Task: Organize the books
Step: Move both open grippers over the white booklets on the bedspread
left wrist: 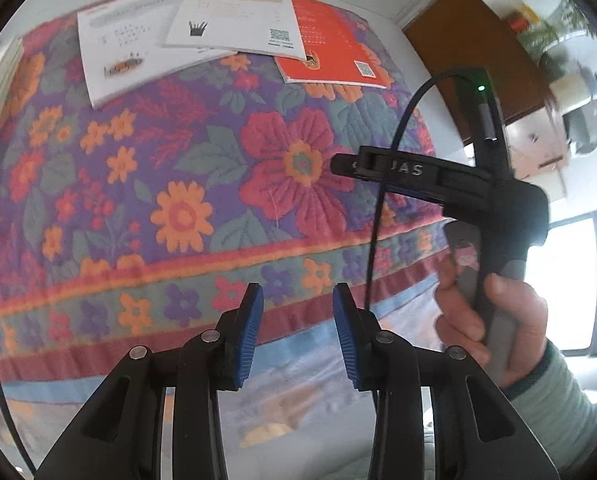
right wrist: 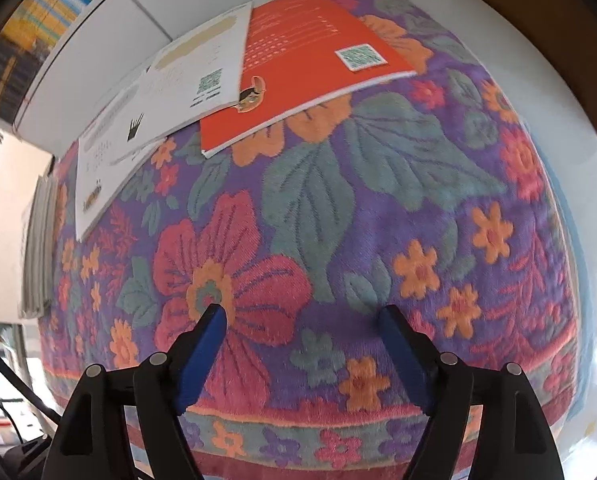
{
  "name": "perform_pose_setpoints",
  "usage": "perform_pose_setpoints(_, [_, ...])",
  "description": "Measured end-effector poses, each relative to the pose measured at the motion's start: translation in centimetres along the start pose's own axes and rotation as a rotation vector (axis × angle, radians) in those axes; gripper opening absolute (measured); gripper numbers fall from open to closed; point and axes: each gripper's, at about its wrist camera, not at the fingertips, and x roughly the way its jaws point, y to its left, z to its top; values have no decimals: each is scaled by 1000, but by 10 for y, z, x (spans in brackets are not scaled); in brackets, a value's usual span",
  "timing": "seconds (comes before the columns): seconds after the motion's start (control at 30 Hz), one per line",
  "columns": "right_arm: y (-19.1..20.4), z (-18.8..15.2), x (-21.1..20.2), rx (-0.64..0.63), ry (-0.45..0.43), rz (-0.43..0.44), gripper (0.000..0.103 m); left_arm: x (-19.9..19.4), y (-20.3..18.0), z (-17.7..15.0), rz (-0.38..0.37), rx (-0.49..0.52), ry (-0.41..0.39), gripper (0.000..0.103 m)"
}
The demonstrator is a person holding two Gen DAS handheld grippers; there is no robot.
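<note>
Three thin books lie fanned and overlapping at the far edge of a counter covered with a flowered cloth point(right wrist: 338, 208): an orange book point(right wrist: 318, 56), a white book in the middle point(left wrist: 234, 16) whose edge lies over the orange one, and a second white book point(left wrist: 126, 48) under its other side. Both claws point down at bare cloth, well apart from the books. The left claw point(left wrist: 298, 332) has its blue pads a modest gap apart with nothing between them. The right claw point(right wrist: 302, 360) stands wide apart, also empty. In the left wrist view, a hand point(left wrist: 494, 320) grips the handle of the right tool.

Risks, as a judgement: the books are thin and lie flat, so a claw coming straight down may pinch a fold of the soft cloth with the cover, or drag the cloth and shift the whole fan. Lifting the orange book first could tug the white one resting on it. A grip on a single cover might let the pages sag open.

Hard to make out: the titles are blurred. A pale stack point(right wrist: 38, 248) at the left edge of the counter is cut off, perhaps more books. Where the books should end up cannot be told.
</note>
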Motion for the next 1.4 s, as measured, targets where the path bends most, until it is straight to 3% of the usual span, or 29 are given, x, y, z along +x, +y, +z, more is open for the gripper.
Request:
perform_pose_setpoints(0.13, [10, 3, 7, -35, 8, -10, 89, 0, 7, 7, 74, -25, -34, 33])
perform_pose_setpoints(0.23, [23, 6, 15, -79, 15, -40, 93, 0, 15, 5, 30, -40, -12, 33])
perform_pose_setpoints(0.33, [30, 9, 19, -111, 17, -53, 96, 0, 25, 13, 69, -95, -43, 33])
perform_pose_setpoints(0.43, [35, 15, 22, -120, 17, -46, 99, -1, 32, 8, 9, -132, -27, 33])
perform_pose_setpoints(0.57, [35, 20, 26, -123, 11, -28, 103, -3, 39, 10, 62, -159, -60, 33])
perform_pose_setpoints(0.67, [39, 25, 29, -151, 16, -47, 103, -6, 44, 6, 30, -173, -52, 33])
perform_pose_setpoints(0.9, [39, 19, 27, -133, 11, -35, 103, -17, 50, -4, 62, -180, -89, 33])
perform_pose_setpoints(1.2, [19, 19, 13, 7, 24, 69, 100, -17, 46, -16, 70, -155, -81, 33])
perform_pose_setpoints(1.4, [5, 5, -4, 36, 27, 89, 98, -13, 45, -12, 61, -136, -73, 33])
